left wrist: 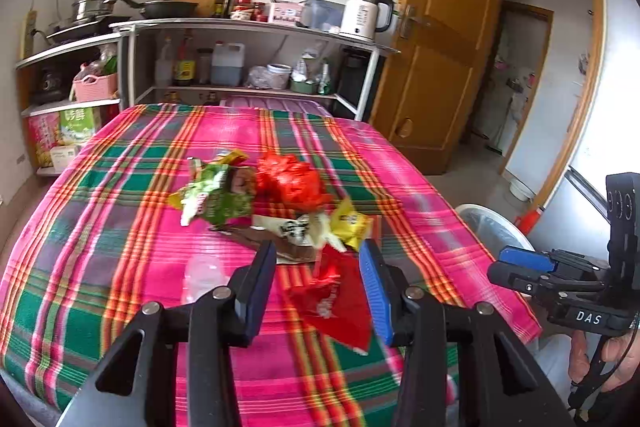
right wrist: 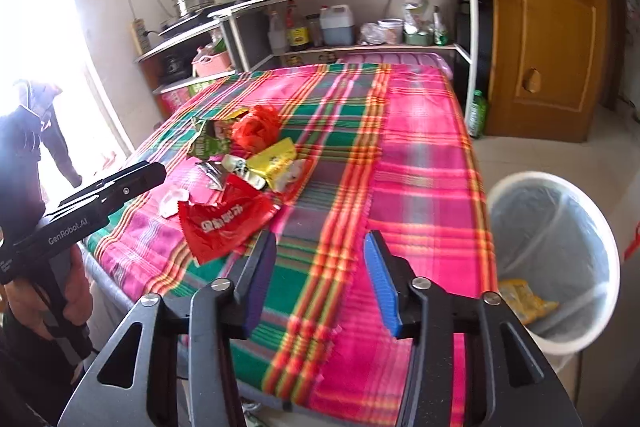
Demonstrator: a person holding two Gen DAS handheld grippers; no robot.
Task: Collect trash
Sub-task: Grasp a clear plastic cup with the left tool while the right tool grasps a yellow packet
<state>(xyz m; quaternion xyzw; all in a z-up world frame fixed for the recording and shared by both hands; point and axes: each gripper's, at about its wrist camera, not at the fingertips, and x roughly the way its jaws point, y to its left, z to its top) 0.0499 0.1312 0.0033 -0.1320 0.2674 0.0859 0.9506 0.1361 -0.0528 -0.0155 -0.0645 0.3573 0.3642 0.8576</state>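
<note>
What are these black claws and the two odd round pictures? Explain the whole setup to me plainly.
A person holds a two-finger gripper in each hand, and a fisheye camera on each looks along its fingers. One picture comes from the left gripper, the other from the right gripper. Both are open and hold nothing. On the plaid tablecloth lies a pile of trash: a red wrapper, a yellow wrapper, a green packet and a red plastic bag. A lined white bin beside the table already has a yellow packet in it.

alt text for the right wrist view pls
The open right tool hovers empty over a pink plaid tablecloth, with a pile of wrappers ahead to its left. A white lined bin stands beside the table at right, a yellow packet inside.
</note>
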